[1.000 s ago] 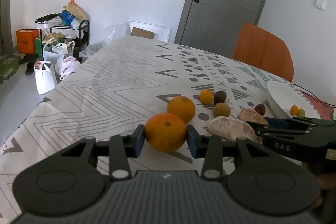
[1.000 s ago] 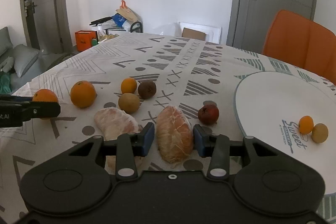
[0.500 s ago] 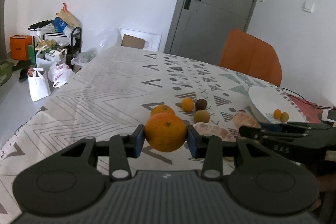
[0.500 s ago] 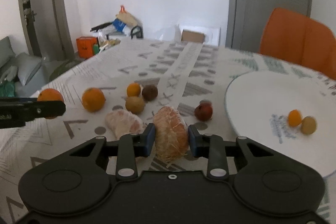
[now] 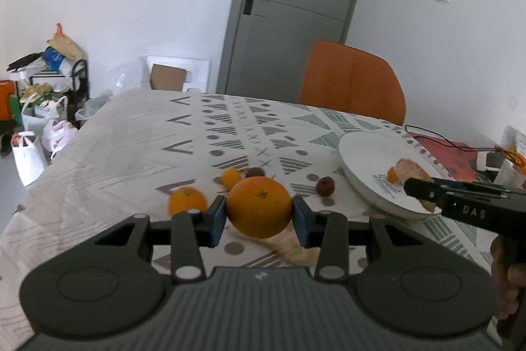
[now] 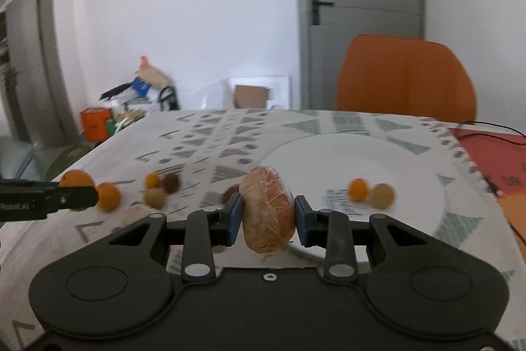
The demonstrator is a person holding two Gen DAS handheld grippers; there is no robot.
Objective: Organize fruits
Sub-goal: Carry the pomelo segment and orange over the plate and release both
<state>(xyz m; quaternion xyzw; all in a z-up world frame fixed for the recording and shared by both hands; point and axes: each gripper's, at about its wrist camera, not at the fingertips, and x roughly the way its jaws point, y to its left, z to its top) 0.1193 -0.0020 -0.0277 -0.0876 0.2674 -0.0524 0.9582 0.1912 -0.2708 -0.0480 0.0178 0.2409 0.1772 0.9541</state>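
My left gripper (image 5: 259, 216) is shut on a large orange (image 5: 259, 207) and holds it above the patterned tablecloth. My right gripper (image 6: 267, 220) is shut on a peeled pomelo piece (image 6: 268, 213) and holds it over the near edge of the white plate (image 6: 411, 166). On the plate lie a small orange fruit (image 6: 358, 189) and a tan fruit (image 6: 382, 195). On the cloth lie a second orange (image 5: 187, 201), a small orange fruit (image 5: 230, 177), a dark brown fruit (image 5: 254, 172), a red fruit (image 5: 325, 186) and another pomelo piece (image 5: 292, 247).
An orange chair (image 5: 351, 81) stands at the table's far side. A red mat with cables (image 5: 450, 150) lies right of the plate. Bags and a rack (image 5: 49, 94) stand on the floor at the left. A grey door (image 5: 296, 9) is behind.
Both grippers have lifted their fruit off the cloth and moved right toward the plate. The right gripper closed on the pomelo piece and now holds it over the plate's edge.
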